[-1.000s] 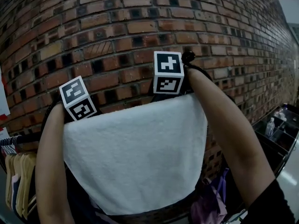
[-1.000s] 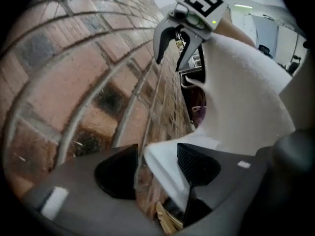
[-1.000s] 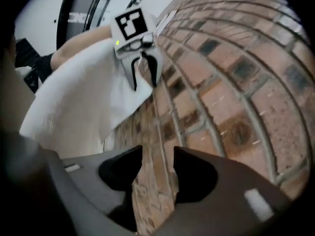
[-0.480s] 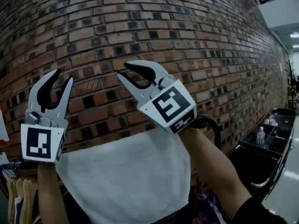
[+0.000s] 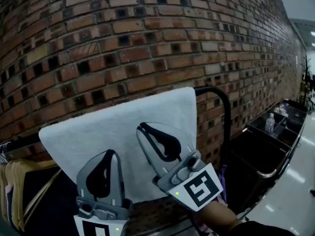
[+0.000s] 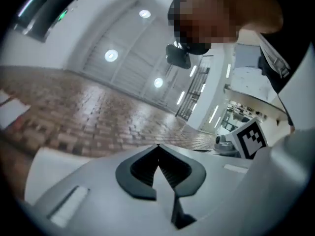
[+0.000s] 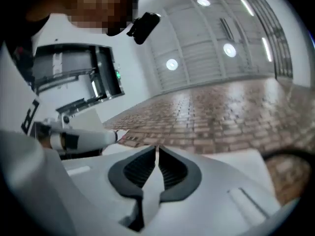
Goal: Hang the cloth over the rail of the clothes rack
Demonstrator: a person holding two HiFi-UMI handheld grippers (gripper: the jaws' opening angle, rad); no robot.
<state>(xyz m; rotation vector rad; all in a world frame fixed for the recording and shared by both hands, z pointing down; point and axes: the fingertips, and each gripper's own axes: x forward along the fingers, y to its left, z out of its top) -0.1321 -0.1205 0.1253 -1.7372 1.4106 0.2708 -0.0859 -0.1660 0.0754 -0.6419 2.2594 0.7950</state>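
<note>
Head view: the cloth (image 5: pixel 123 129) hung unaided over the rack's rail (image 5: pixel 217 93), so I held my left gripper (image 5: pixel 112 153) and right gripper (image 5: pixel 141 128) clear of it. Left gripper view: jaws just closed, empty. Right gripper view: likewise closed on nothing.

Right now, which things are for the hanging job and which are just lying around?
For the job: white cloth, rack rail, left gripper, right gripper; both just closed, empty.
Just around: brick wall, hanging clothes, bottle, black cart.
</note>
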